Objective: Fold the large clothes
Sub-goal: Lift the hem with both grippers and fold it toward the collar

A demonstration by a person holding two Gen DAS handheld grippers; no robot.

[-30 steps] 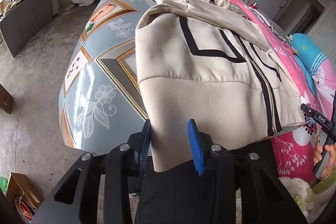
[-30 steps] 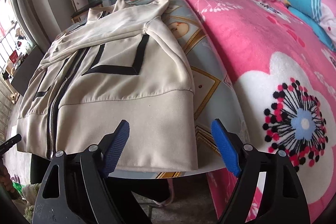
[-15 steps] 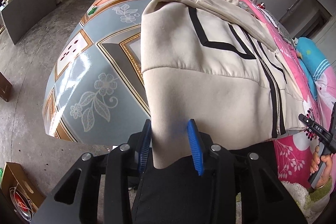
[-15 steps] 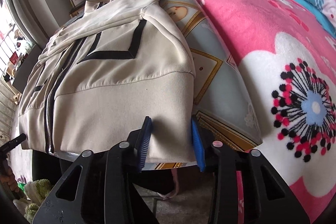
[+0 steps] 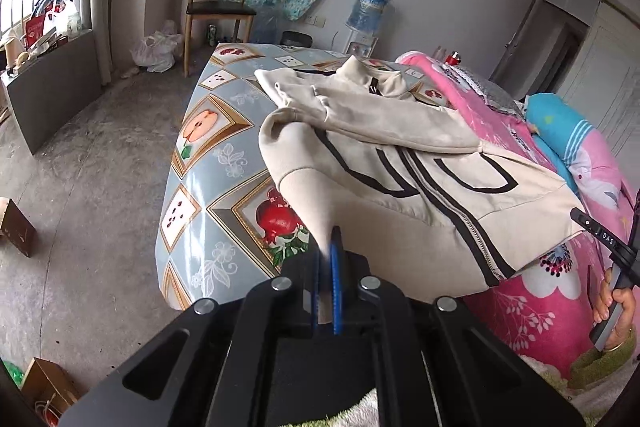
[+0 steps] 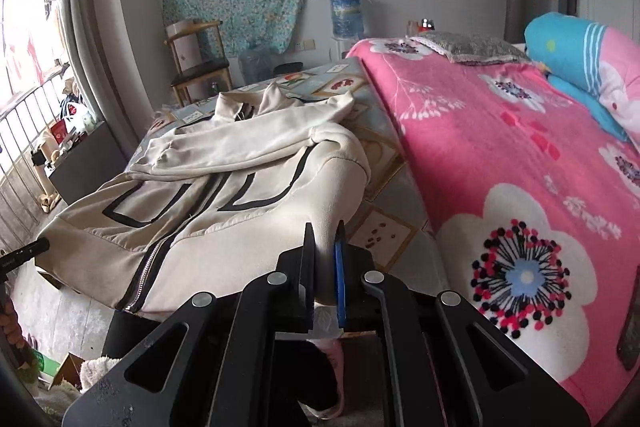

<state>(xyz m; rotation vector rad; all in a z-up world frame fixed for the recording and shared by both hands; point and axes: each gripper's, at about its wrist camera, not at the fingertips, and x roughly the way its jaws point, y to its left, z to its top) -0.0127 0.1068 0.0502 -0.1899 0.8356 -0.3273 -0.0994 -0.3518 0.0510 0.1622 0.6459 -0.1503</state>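
Note:
A cream zip jacket (image 5: 400,163) with black stripes lies front-up on the patterned table (image 5: 208,163), sleeves folded across its chest. My left gripper (image 5: 327,247) is shut on the jacket's left hem corner and holds it lifted off the table edge. My right gripper (image 6: 324,247) is shut on the right hem corner of the jacket (image 6: 224,195), also lifted. The hem between the two corners sags over the table's near edge.
A bed with a pink flowered blanket (image 6: 500,155) adjoins the table on the right. A wooden chair (image 5: 218,11) and a water bottle (image 5: 370,9) stand by the far wall. Cardboard boxes (image 5: 44,387) lie on the concrete floor at left.
Both grippers have closed tight on the hem corners and risen, lifting the jacket's bottom edge off the table. The right gripper was open a second ago.

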